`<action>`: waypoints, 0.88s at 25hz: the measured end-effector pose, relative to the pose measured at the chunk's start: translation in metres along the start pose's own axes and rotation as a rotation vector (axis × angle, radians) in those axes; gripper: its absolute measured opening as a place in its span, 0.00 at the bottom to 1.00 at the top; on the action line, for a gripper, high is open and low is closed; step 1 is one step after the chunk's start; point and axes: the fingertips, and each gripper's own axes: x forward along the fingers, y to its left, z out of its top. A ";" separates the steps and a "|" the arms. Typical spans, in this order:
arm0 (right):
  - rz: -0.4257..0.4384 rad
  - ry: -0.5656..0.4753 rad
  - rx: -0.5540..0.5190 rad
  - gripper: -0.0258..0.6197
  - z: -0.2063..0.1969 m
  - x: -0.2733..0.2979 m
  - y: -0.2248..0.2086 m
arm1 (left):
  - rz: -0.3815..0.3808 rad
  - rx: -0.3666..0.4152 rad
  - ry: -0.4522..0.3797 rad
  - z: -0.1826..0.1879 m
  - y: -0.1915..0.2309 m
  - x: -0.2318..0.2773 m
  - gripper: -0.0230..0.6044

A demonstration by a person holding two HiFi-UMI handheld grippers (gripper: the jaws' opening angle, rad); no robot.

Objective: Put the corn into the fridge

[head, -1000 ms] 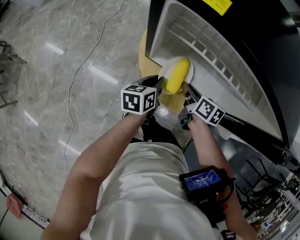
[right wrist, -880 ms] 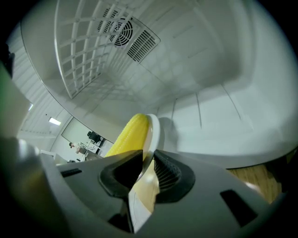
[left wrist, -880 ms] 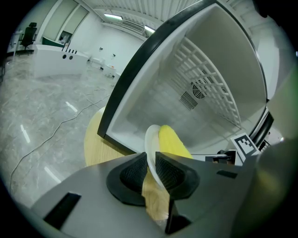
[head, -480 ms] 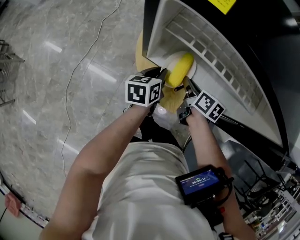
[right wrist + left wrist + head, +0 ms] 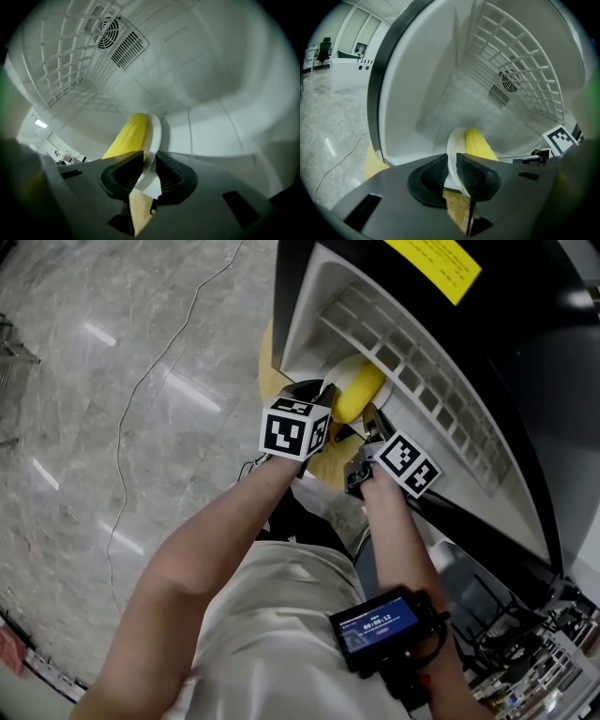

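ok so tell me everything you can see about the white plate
The plate is small, round-rimmed, white and smooth, perhaps ceramic or plastic. It is gripped by its rim on two opposite sides: the left gripper and the right gripper are each shut on its edge. A yellow corn cob lies on it. It hangs at the mouth of the open fridge, touching nothing else that shows.

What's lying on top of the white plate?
A yellow corn cob lies on the white plate, whose rim the left gripper and right gripper pinch in their jaws. The plate's middle is hidden under the corn.
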 end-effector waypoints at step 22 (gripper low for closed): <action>-0.162 -0.012 -0.133 0.15 0.031 0.012 -0.017 | 0.071 0.158 0.066 0.015 -0.007 0.040 0.14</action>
